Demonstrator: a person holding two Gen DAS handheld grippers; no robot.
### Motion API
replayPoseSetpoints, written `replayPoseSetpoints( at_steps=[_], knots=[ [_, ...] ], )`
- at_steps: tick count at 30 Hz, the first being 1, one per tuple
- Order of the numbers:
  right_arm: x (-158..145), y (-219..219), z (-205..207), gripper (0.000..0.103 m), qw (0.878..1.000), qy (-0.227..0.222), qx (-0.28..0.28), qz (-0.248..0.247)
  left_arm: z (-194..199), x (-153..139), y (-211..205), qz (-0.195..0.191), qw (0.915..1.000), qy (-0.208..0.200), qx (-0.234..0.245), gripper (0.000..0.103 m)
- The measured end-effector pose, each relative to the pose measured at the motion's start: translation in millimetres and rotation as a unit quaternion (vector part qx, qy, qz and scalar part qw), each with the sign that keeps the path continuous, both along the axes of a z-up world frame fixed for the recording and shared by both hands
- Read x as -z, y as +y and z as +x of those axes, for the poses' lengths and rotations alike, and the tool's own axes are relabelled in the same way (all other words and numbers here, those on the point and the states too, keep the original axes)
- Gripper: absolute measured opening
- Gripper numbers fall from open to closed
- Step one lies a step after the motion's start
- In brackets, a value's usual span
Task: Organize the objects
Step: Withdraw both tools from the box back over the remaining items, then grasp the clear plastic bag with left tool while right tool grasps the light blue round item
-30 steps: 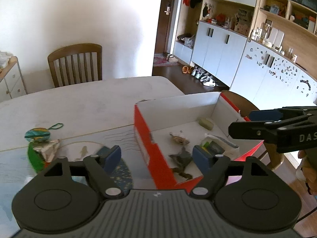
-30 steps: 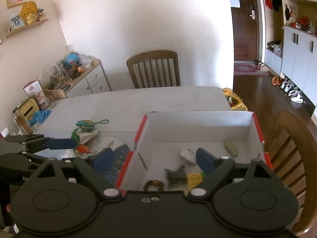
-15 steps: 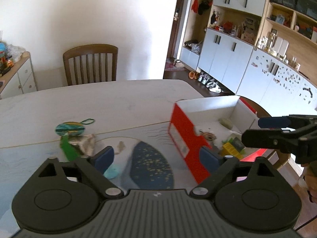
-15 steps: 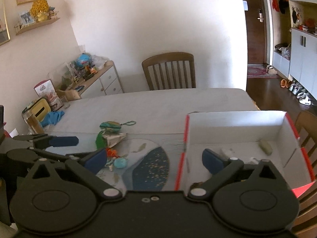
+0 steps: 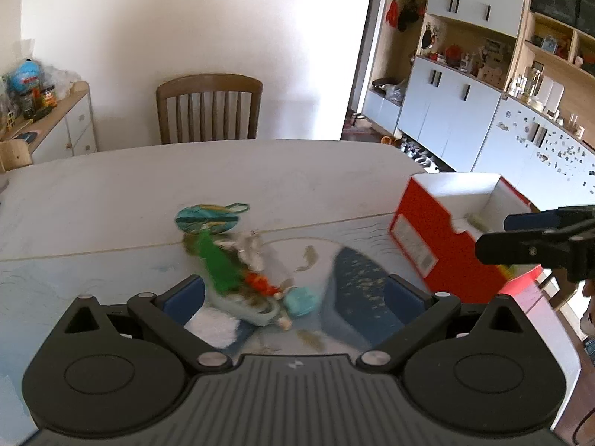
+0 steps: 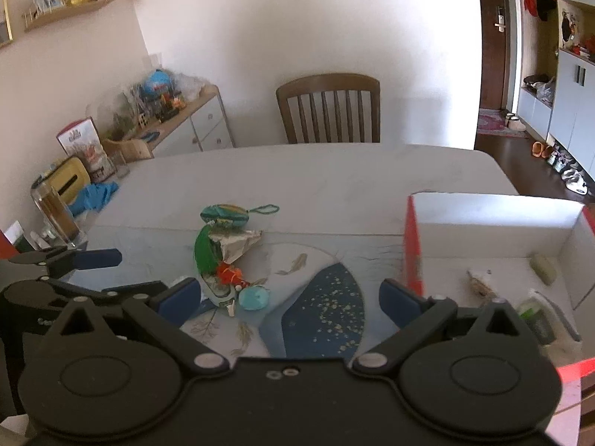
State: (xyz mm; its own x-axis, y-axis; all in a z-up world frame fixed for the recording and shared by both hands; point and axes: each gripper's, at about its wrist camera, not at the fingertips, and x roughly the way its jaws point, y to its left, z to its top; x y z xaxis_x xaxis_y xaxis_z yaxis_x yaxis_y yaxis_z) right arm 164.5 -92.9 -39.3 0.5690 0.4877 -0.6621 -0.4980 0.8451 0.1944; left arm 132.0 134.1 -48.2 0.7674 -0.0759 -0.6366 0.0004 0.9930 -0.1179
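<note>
Both grippers empty above a cluttered surface

Left wrist view: the left gripper (image 5: 293, 293) has its fingers spread wide, still opening, over a small turquoise toy (image 5: 300, 300); the red-and-white cardboard box (image 5: 438, 238) stands to the right.
Right wrist view: the right gripper (image 6: 288, 297) is spread wide, gripping nothing, over the fish-patterned mat (image 6: 319, 319) beside the box.

The table (image 6: 334, 171) has a pale, matt, smooth top, part of it under a glossy printed mat (image 6: 319, 297). The box (image 5: 427, 245) is cardboard, red and slightly shiny outside, plain matt white inside. The chair (image 5: 208, 107) is varnished brown wood. Both grippers are matt black plastic with dull blue pads on the fingers (image 5: 186, 297) and small metal pins.
</note>
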Motion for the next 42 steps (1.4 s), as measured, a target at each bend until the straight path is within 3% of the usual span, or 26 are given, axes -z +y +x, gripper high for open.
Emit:
replayPoseSetpoints(
  at_steps=[5, 14, 31, 42],
  knots=[
    [18.8, 21.7, 11.0, 0.102, 1.000, 0.018, -0.006, -0.011, 4.7, 23.1, 24.5, -0.004, 0.9995, 0.032, -0.003, 0.103],
    [52.9, 55.3, 30.4, 0.100, 0.998, 0.042, -0.009, -0.037, 17.9, 60.6, 56.8, -0.010, 0.9983, 0.052, -0.027, 0.103],
    [105.5, 97.0, 59.1, 0.091, 0.992, 0.086, -0.015, -0.093, 50.7, 107.3, 60.5, 0.024, 0.9967, 0.078, -0.004, 0.103],
    [119.5, 108.3, 67.7, 0.084, 0.990, 0.112, -0.028, -0.084, 56.7, 118.1, 65.3, 0.021, 0.9958, 0.089, -0.008, 0.102]
  ],
)
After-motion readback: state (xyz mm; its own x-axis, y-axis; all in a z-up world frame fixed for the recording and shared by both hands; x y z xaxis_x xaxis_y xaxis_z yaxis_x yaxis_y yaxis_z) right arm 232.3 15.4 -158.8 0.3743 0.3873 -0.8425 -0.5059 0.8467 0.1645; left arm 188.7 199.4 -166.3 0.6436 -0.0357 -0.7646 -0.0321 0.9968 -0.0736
